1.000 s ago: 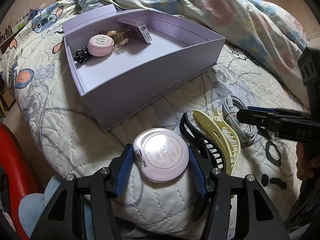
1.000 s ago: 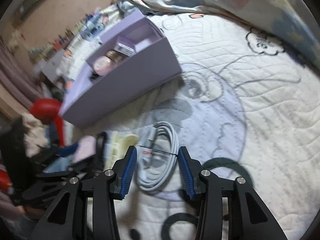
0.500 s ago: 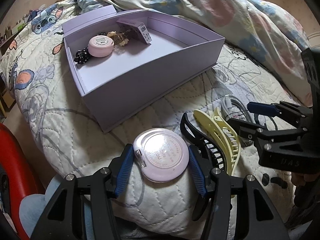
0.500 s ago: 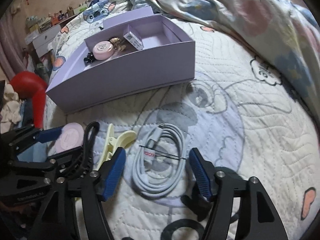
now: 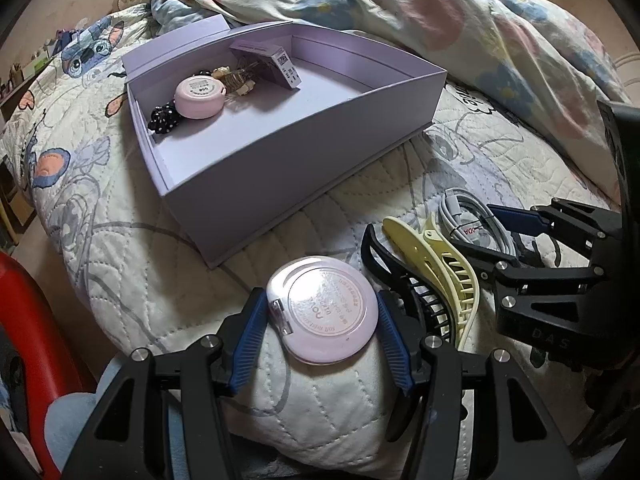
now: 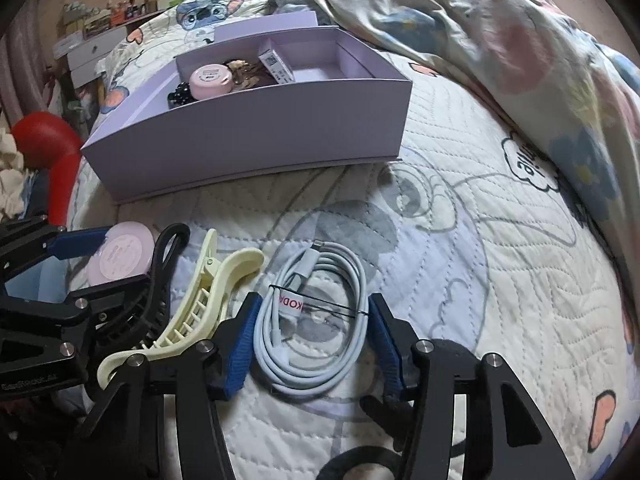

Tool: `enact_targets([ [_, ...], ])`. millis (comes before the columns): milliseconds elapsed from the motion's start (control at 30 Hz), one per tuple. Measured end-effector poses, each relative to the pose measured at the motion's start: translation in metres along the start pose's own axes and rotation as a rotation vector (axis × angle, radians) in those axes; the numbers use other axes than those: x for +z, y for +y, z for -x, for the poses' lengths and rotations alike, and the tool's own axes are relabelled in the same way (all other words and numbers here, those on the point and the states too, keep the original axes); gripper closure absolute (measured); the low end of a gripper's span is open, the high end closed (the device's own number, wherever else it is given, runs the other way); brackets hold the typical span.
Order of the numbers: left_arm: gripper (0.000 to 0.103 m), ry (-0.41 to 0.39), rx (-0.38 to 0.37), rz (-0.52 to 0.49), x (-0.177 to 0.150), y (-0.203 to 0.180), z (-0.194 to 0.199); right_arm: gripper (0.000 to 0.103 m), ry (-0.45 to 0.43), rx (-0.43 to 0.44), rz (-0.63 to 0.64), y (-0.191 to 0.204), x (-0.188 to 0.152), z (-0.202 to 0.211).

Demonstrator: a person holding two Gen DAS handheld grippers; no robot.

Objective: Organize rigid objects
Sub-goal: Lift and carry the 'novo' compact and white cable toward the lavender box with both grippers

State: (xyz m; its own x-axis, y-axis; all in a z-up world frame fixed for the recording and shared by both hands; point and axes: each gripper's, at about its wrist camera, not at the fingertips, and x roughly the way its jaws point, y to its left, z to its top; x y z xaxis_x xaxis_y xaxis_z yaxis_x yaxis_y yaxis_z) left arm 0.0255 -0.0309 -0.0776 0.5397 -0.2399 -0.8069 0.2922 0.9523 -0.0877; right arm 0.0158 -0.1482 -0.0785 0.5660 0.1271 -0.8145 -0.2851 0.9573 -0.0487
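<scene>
At the near edge of the quilted bedspread (image 5: 132,264), the left gripper (image 5: 322,316) kept its place, its blue pads pressed on either side of the round pink compact case (image 5: 322,308), which lay flat on the quilt, gripped but not lifted. Just beside it lay the black hair claw clip (image 5: 394,276) and the pale yellow hair claw clip (image 5: 448,264), touching each other. The change was on the right: over the last second the right gripper (image 6: 310,340) had swung round, squared up over the coiled white charging cable (image 6: 316,320), spread wide and then just been closing, so the coil sat between its blue pads. Whether the pads were already squeezing the coil could not be told; they stood about half apart, right at its outer loops. That suggested both hands were about ready to lift. Further off, toward the middle of the bed, the open lilac cardboard box (image 5: 304,168) waited, already holding a smaller pink round case (image 5: 200,96), a black dotted scrunchie (image 5: 164,118) and a small lilac carton (image 5: 276,62); the crumpled floral duvet (image 5: 420,12) lay beyond.
</scene>
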Motion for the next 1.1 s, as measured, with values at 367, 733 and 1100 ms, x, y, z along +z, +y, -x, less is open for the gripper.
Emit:
enact_targets([
  [367, 0.049, -0.001, -0.02, 0.013, -0.001, 0.003, 0.01, 0.053, -0.021, 0.039, -0.022, -0.005, 0.0, 0.016],
  [733, 0.049, -0.037, -0.011, 0.036, -0.003, 0.003, 0.032, 0.053, -0.057, 0.084, -0.013, 0.002, 0.002, 0.039],
  [1100, 0.049, -0.078, 0.019, 0.078, -0.008, 0.01, 0.056, 0.053, -0.09, 0.162, 0.024, 0.02, 0.004, 0.056],
])
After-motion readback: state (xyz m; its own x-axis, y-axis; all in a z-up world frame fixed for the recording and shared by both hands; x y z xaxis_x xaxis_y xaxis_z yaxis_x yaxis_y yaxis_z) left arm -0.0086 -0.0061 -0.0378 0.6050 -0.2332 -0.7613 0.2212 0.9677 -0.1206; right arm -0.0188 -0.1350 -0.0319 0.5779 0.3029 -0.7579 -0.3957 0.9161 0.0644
